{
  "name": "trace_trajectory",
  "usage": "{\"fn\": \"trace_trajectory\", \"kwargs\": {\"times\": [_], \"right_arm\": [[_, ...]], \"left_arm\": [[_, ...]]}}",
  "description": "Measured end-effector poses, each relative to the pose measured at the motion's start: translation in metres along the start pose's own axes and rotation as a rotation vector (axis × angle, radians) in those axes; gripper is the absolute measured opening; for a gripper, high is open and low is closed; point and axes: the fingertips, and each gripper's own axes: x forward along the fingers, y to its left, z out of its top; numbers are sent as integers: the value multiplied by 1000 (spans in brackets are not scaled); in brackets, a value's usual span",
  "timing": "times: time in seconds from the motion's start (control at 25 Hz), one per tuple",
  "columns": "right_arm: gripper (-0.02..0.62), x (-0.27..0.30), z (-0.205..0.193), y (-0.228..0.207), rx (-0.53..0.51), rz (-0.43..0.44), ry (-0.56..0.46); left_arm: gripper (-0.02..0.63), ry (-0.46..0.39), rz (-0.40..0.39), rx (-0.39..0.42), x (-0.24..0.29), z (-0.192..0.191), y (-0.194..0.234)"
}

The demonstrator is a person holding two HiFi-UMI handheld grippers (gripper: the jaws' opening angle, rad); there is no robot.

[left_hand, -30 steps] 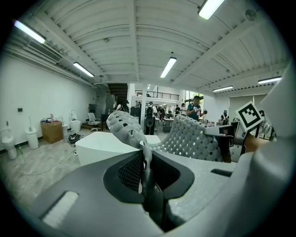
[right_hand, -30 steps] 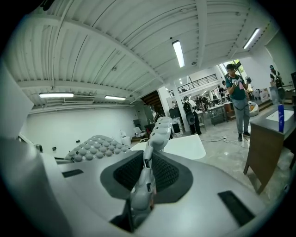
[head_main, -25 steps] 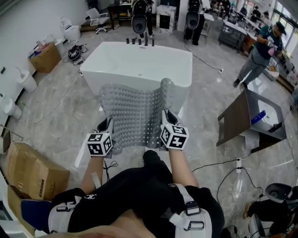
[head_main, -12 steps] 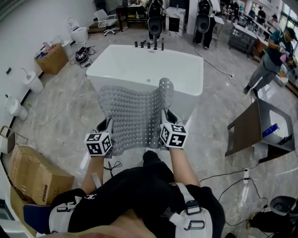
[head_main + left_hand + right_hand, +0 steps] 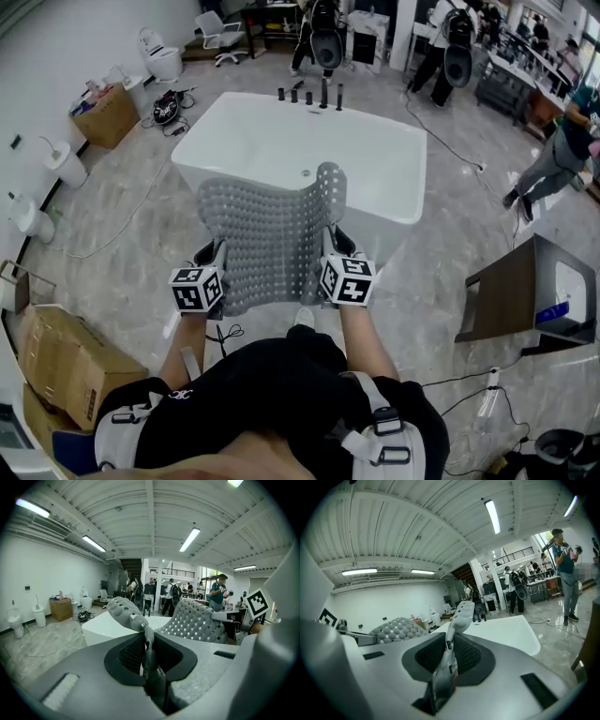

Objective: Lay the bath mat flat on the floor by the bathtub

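A: Where's the bath mat (image 5: 272,230)?
B: Off the floor (image 5: 122,234), stretched between left tongs (image 5: 217,249) and right tongs (image 5: 336,236), each clenched on a side edge. The bathtub (image 5: 309,150) is dead ahead.

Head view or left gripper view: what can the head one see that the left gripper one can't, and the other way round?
Only the head view shows the person's legs and the big cardboard box beside them. Only the left gripper view shows the ceiling lights and, up close, the fingers of the left gripper pinching the bath mat. Both show that mat and the white bathtub.
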Motion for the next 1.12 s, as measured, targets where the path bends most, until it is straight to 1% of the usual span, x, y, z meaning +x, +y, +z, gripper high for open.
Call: {"fn": "trace_trajectory", "kwargs": {"times": [0.08, 0.28, 0.52, 0.76, 0.88, 1.0, 1.12], "right_arm": [[57, 25, 11, -10, 6, -1, -1], [57, 84, 27, -45, 37, -15, 16], [57, 143, 37, -66, 62, -18, 46], [57, 168, 44, -80, 65, -57, 64], [57, 178, 40, -86, 87, -86, 68], [57, 183, 37, -88, 111, -131, 68], [57, 189, 34, -83, 124, -173, 65]], "left_arm": [[48, 12, -2, 3, 28, 14, 8], [49, 42, -19, 42, 93, 41, 14], [51, 84, -25, 51, 152, 57, 30], [51, 111, -57, 45, 190, 69, 42], [51, 115, -102, 28, 209, 69, 46], [51, 119, -155, 52, 224, 68, 50], [51, 122, -189, 63, 237, 70, 63]]}}
